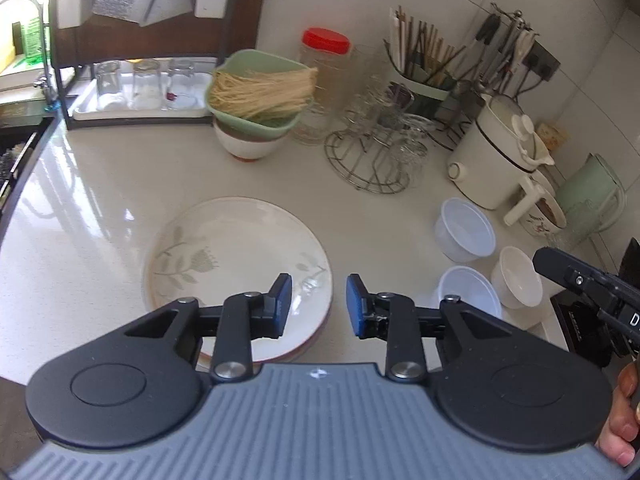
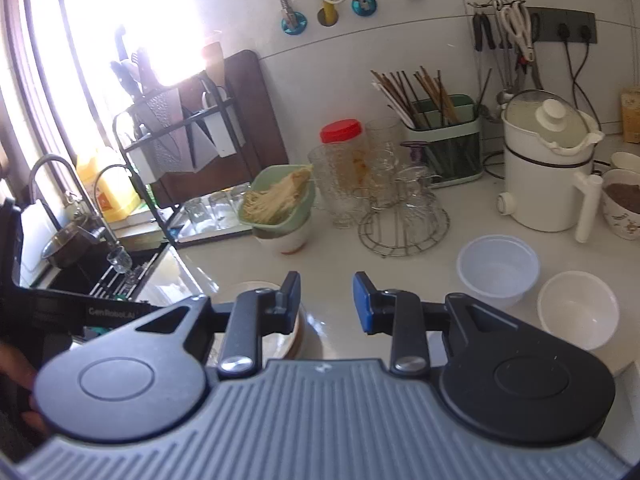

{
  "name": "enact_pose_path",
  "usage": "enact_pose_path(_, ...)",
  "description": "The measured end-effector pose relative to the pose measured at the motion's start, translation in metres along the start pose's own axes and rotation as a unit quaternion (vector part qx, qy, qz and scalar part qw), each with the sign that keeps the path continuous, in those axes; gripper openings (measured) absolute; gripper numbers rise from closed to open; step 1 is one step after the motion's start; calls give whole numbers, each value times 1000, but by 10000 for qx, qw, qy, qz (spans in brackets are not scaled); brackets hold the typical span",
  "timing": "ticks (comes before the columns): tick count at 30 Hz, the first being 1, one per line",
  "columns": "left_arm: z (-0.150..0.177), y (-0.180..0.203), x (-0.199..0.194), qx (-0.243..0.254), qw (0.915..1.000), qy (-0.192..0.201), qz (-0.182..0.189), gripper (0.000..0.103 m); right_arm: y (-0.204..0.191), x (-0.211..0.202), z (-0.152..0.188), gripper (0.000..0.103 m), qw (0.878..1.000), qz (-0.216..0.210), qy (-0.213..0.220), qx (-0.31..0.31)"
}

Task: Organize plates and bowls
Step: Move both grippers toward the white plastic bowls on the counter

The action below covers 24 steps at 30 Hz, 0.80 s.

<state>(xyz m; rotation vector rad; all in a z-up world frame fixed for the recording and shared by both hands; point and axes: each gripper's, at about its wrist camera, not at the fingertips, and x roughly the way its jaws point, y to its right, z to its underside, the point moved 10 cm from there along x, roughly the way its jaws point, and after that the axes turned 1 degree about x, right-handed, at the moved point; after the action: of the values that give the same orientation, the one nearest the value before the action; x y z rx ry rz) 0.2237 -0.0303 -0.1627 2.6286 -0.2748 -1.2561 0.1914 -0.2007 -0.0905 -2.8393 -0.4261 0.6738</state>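
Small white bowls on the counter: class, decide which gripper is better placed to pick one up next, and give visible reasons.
Probably the right gripper. Its jaws are open and empty, and the ceramic bowl and plastic bowl sit just to its right. The left gripper, also open, hangs over the floral plate.

Two plastic bowls point(image 1: 466, 234), one ceramic bowl point(image 1: 516, 278), plates point(image 1: 240, 276) stacked (perhaps two).

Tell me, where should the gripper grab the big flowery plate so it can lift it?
Grab the flowery plate by its rim, probably at the near edge, coming in low from the front. It lies flat on other plates, so only the thin raised rim fits between the fingers. The left gripper is open, holding nothing, just above that edge.
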Motion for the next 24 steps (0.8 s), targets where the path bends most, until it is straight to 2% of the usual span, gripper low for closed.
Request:
enact_pose_path(4, 6, 16, 11, 122, 9997, -127, 163, 39, 16, -7, 13, 33, 9997, 230, 26, 40)
enact_pose_path(9, 6, 38, 26, 404, 9983, -232, 351, 43, 42, -7, 31, 33, 9978, 536, -18, 378)
enact_pose_path(11, 7, 49, 36, 628, 9967, -242, 461, 44, 55, -7, 36, 33, 9962, 692, -53, 528)
enact_pose_path(14, 11, 61, 54, 1072, 9924, -437, 414, 44, 75, -1, 46, 33, 9921, 982, -179, 758)
enact_pose_path(17, 11, 70, 71, 1301, 9887, -560, 496, 47, 95, 6, 54, 33, 9874, 1245, -271, 940)
enact_pose_path(20, 10, 79, 92, 1307, 9869, -693, 650, 52, 111, 13, 57, 33, 9843, 1396, -292, 1041)
enact_pose_path(24, 11, 98, 118, 1166, 9848, -878, 943, 52, 134, 22, 59, 34, 9783, 1566, -386, 1303)
